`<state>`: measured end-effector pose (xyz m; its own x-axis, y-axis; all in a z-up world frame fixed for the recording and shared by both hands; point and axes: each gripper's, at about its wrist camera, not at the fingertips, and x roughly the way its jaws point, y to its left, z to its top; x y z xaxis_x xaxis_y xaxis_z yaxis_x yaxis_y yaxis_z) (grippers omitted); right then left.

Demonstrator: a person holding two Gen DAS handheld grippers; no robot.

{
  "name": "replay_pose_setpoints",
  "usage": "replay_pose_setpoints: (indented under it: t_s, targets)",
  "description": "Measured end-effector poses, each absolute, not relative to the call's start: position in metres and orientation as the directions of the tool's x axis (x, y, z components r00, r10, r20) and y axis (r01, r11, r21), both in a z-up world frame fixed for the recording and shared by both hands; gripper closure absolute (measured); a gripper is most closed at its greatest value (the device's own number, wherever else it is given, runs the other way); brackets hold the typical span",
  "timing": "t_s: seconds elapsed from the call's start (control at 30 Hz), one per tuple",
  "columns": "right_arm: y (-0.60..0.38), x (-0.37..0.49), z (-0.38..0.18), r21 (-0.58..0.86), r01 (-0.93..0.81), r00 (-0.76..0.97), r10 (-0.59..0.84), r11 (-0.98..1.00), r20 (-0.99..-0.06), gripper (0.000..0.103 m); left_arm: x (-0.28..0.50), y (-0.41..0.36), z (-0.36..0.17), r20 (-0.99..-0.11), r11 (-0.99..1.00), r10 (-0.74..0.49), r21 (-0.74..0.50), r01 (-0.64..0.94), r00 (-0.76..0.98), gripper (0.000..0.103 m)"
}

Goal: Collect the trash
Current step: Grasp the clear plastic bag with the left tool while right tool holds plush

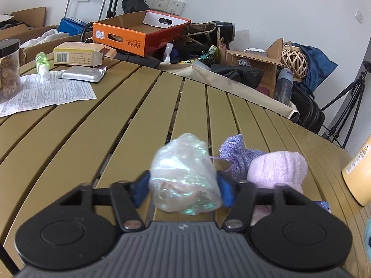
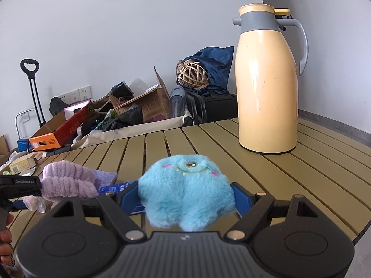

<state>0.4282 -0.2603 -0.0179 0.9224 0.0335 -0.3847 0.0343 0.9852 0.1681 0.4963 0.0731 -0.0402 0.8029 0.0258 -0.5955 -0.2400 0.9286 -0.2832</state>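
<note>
A crumpled clear plastic wrapper (image 1: 185, 173) lies on the slatted olive table (image 1: 92, 134) between the blue pads of my left gripper (image 1: 184, 184). Both pads press its sides, so the gripper is shut on it. The right wrist view shows that gripper's black finger (image 2: 18, 185) at the left edge, with a bit of the plastic (image 2: 34, 202) below it. My right gripper (image 2: 185, 198) is shut on a fluffy blue plush toy (image 2: 185, 185), low over the table (image 2: 289, 185). Its pads dig into the fur on both sides.
A fuzzy lilac band (image 1: 278, 169) and a lavender pouch (image 1: 236, 155) lie just right of the wrapper. A tall yellow thermos (image 2: 269, 81) stands at the far right. A leaflet (image 1: 46, 92), foil pack (image 1: 81, 74), carton (image 1: 78, 54), green bottle (image 1: 41, 62) and jar (image 1: 9, 69) sit far left.
</note>
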Motion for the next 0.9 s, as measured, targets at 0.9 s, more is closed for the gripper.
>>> replay_pose_setpoints:
  t_s: [0.9]
  targets:
    - [-0.244, 0.414, -0.008, 0.150, -0.027, 0.931, 0.080, 0.988, -0.357, 0.021, 0.440, 0.065, 0.003, -0.471, 0.960, 0.072, -0.206, -0.188, 0.879, 0.060]
